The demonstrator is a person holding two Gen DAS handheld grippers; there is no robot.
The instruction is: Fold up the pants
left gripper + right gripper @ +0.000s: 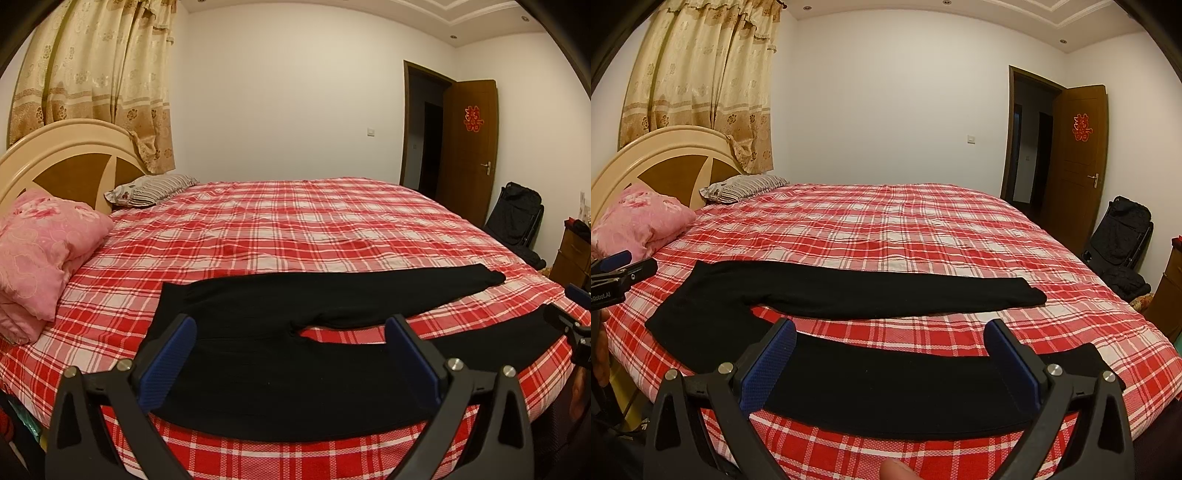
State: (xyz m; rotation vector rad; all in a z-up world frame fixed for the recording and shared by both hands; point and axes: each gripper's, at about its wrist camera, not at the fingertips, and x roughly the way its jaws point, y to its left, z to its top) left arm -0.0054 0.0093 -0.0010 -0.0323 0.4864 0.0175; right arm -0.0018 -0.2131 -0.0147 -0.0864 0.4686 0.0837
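Observation:
Black pants lie spread flat on the red plaid bed, waist to the left and both legs running right, split apart in a V. My left gripper hovers open over the waist and crotch area, nothing between its blue pads. In the right wrist view the pants show both legs, the far one reaching right. My right gripper is open above the near leg, close to the bed's front edge. Each gripper shows at the edge of the other's view.
A pink quilt and a striped pillow sit at the headboard on the left. A brown door stands open at the right, with a black chair and a wooden cabinet near it. A fingertip shows at the bottom.

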